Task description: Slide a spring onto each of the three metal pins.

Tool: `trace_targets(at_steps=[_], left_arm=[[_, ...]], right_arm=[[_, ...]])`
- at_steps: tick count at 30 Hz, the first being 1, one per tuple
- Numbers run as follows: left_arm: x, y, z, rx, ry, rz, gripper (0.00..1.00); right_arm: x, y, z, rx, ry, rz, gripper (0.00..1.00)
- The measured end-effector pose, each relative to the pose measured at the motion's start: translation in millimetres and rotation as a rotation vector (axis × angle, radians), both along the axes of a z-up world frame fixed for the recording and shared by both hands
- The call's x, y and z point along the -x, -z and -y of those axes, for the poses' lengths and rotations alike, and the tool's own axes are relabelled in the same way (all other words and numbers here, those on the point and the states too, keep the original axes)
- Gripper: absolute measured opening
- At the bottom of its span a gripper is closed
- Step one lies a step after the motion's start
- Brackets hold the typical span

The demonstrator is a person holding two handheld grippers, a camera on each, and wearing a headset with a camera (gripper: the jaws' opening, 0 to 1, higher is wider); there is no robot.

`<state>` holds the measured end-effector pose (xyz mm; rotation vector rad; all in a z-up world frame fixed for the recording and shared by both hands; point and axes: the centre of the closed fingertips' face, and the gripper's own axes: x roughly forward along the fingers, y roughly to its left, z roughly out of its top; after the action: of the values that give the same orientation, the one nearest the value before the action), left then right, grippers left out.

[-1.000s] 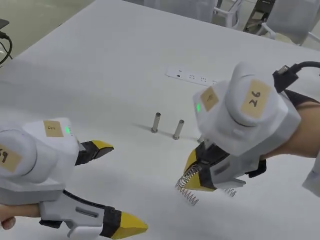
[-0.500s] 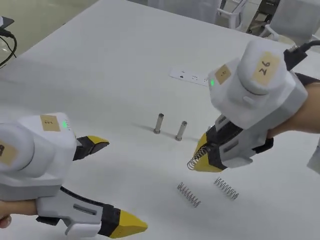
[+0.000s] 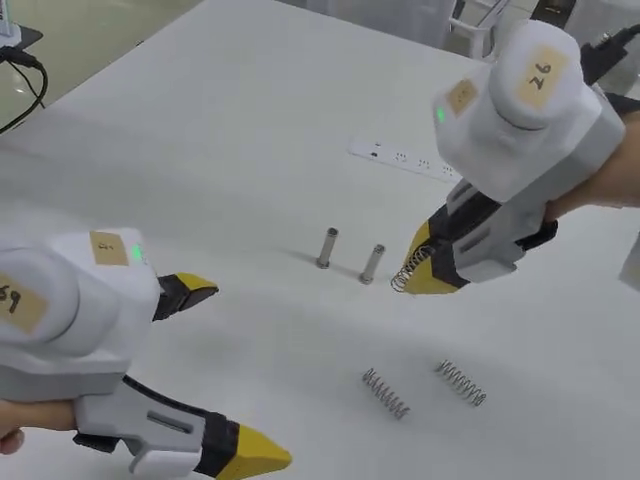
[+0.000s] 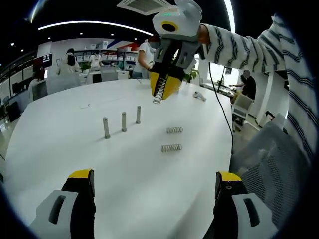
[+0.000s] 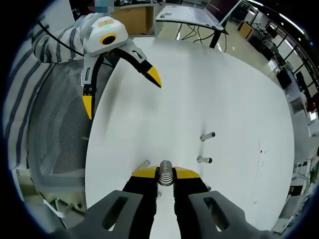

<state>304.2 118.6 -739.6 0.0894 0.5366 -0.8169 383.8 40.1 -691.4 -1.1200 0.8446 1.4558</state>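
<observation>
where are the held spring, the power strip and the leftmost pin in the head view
held spring [image 3: 408,272], head view, middle coils
power strip [image 3: 400,160], head view, middle of top face
leftmost pin [image 3: 327,247], head view, mid shaft

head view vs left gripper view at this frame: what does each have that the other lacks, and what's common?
Head view adds: the left gripper from above, with its white housing and green light.

Left gripper view adds: three pins in a row, where the head view has two, plus a striped sleeve and people in the background.

Shared: the right gripper shut on a spring, and two loose springs lying on the white table.
</observation>
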Motion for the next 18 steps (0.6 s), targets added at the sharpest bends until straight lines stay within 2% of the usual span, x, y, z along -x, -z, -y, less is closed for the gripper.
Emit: trace_targets(at_steps=[6,13,18], left_arm=[[-3.2,-0.9,-2.2,0.011,-0.016,0.003,0.98],[-3.4,3.7,-3.6,0.004,-0.017,-0.016,0.98],[-3.8,3.6,-4.2,0.012,-0.02,-0.022,0.98]], right_arm=[[-11.2,-0.8,-11.5,0.011,-0.027,0.02,0.09],[-23.8,-2.5,-24.8,-0.007,-0.03,0.013,0.09],[-34.4,-2.9,-30.4,-0.001,-0.046,0.038,0.09]])
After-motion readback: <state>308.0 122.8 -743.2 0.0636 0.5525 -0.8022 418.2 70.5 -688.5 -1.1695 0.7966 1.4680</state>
